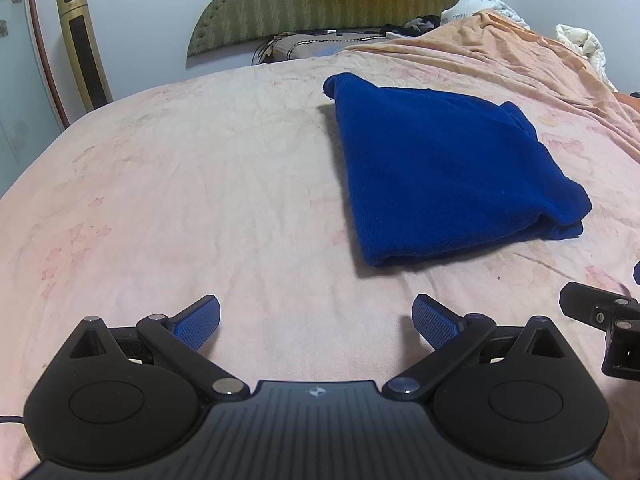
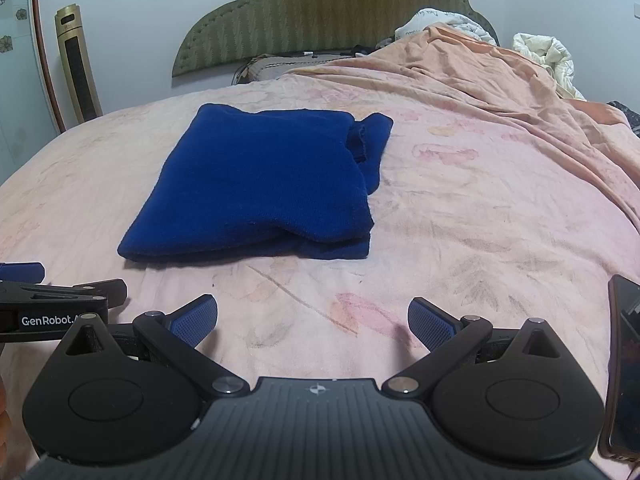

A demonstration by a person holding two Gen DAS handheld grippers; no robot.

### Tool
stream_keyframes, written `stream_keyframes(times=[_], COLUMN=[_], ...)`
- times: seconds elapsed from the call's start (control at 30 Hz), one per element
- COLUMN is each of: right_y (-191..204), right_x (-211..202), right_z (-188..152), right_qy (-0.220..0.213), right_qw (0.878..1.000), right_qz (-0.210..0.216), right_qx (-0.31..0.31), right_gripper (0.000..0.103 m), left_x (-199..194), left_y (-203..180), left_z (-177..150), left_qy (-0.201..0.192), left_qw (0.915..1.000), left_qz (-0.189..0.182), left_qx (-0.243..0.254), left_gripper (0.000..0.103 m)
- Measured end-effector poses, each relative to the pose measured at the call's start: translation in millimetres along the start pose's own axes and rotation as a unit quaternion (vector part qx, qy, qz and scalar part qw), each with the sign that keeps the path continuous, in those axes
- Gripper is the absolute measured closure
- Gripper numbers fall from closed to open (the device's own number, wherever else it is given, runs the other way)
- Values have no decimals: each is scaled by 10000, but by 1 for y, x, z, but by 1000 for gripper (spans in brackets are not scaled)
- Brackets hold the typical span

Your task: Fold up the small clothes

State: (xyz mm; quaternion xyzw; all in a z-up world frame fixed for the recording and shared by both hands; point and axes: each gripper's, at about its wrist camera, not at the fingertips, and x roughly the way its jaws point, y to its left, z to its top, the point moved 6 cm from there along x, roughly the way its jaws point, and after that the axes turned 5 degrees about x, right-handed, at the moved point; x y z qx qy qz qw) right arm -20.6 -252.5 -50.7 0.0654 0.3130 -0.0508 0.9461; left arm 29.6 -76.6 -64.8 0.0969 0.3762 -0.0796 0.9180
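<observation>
Pink floral bedsheet (image 1: 200, 184) fills the left wrist view, green padded headboard (image 1: 328, 4) behind. My left gripper (image 1: 316, 320) hangs w/ jaws spread wide, nothing between them; folded blue sweater (image 1: 440, 168) lies flat ahead, to the right, well apart. Right wrist view: my right gripper (image 2: 312, 320) likewise spread & empty, sweater ahead-left on the sheet, dark phone (image 2: 624, 372) at right edge, gold tower fan (image 2: 76, 64) by the wall.
</observation>
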Motion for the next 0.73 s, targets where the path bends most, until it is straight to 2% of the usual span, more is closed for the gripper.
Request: stream_keyframes(times=[0.73], right_y=[6], right_x=[8], right_z=[7], right_qy=[-11], right_qw=[9999], right_qz=[9], right_qx=[-170], right_gripper=[1], left_x=[5], left_y=[10], left_z=[3], left_qy=[-27], left_qw=[9997], left_qz=[-210], left_qx=[-128], left_gripper=[0])
